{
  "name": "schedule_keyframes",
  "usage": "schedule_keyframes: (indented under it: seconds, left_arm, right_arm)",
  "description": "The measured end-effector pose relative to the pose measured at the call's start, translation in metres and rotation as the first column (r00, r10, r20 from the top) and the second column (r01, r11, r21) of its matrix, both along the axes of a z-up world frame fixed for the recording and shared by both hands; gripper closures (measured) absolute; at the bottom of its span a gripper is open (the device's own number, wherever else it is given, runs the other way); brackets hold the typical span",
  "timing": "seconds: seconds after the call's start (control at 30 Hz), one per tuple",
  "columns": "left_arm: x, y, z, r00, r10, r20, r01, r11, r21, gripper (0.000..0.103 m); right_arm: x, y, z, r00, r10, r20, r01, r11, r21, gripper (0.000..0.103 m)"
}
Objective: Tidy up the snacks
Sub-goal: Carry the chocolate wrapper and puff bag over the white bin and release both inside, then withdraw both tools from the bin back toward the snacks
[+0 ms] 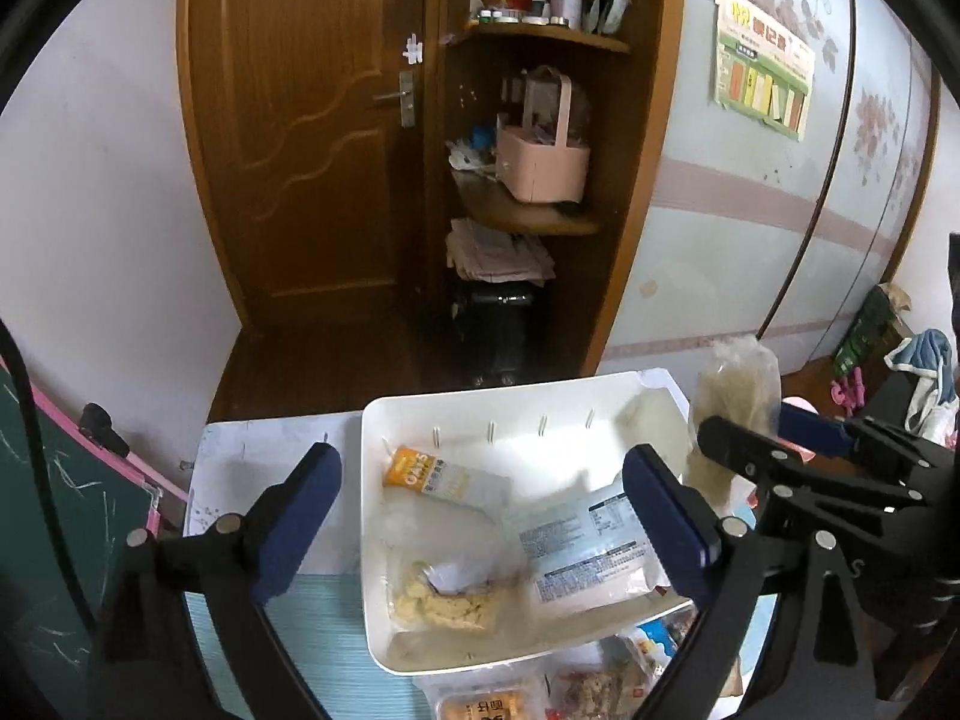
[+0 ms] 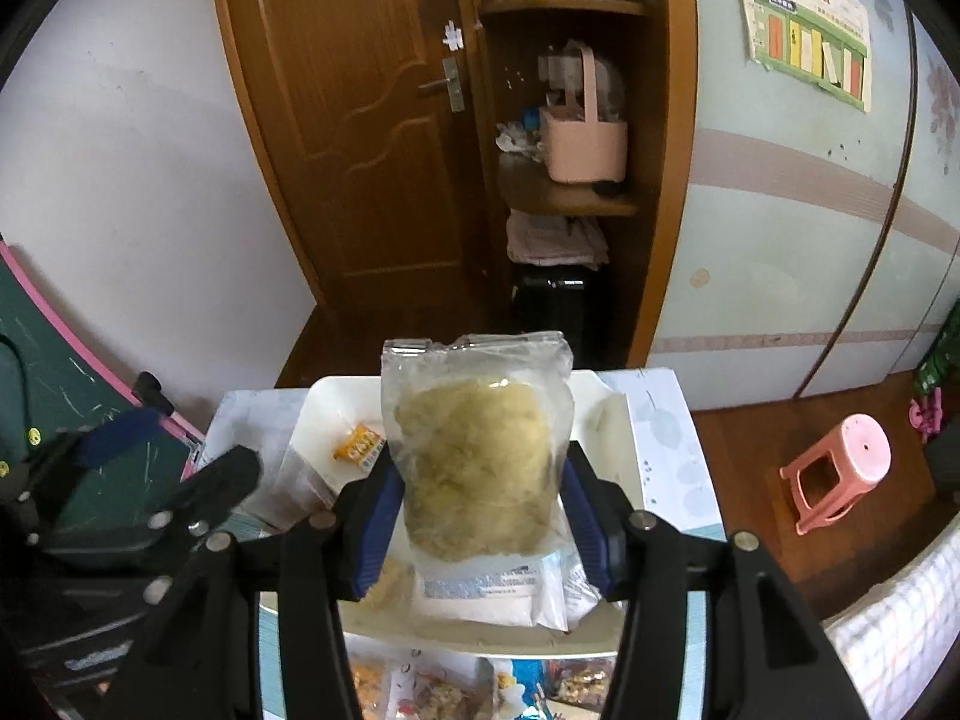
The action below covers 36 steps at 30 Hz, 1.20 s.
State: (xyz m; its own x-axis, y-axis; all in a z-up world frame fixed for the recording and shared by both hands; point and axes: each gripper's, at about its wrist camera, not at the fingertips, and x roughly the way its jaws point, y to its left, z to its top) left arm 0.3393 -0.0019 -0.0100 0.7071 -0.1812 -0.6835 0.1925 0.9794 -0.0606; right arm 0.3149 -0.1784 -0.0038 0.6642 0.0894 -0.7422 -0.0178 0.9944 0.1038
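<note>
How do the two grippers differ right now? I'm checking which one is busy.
The right gripper is shut on a clear noodle bag, held upright above the white tray; the left gripper is open, holding nothing. Both hover over the tray and have blue pads.

Both wrist views look down closely, sharing the white tray [image 1: 384,630] and door [image 2: 360,120].
</note>
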Motion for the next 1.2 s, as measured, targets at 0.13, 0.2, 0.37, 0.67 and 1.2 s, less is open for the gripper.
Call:
schedule_keyframes:
  seconds: [0.13,0.2,0.37,0.67,1.2]
  left_arm:
    - [0.000,0.003,-0.003,0.999,0.010,-0.031,-0.010,1.000,-0.003,0.008]
    - [-0.002,0.004,-0.003,0.999,0.013,-0.035,-0.013,1.000,-0.005,0.008]
    - [-0.009,0.006,0.001,0.999,0.020,-0.034,-0.020,1.000,-0.009,0.008]
    - [-0.034,0.008,0.008,1.000,0.013,-0.023,-0.012,1.000,0.015,0.008]
    - [-0.133,0.023,-0.003,1.000,-0.016,-0.014,0.016,1.000,0.007,0.008]
  right_arm:
    - [-0.001,-0.003,-0.001,1.000,-0.001,-0.001,0.001,1.000,0.011,0.042]
    - [-0.003,-0.001,0.003,1.000,-0.001,0.017,0.001,1.000,-0.006,0.040]
    - [-0.007,0.003,0.008,1.000,0.012,0.023,-0.011,1.000,-0.022,0.039]
    - [-0.032,0.005,0.011,0.999,0.029,0.013,-0.029,1.000,-0.003,0.039]
    - [-0.136,0.001,-0.007,0.999,0.049,0.018,-0.049,0.998,0.039,0.039]
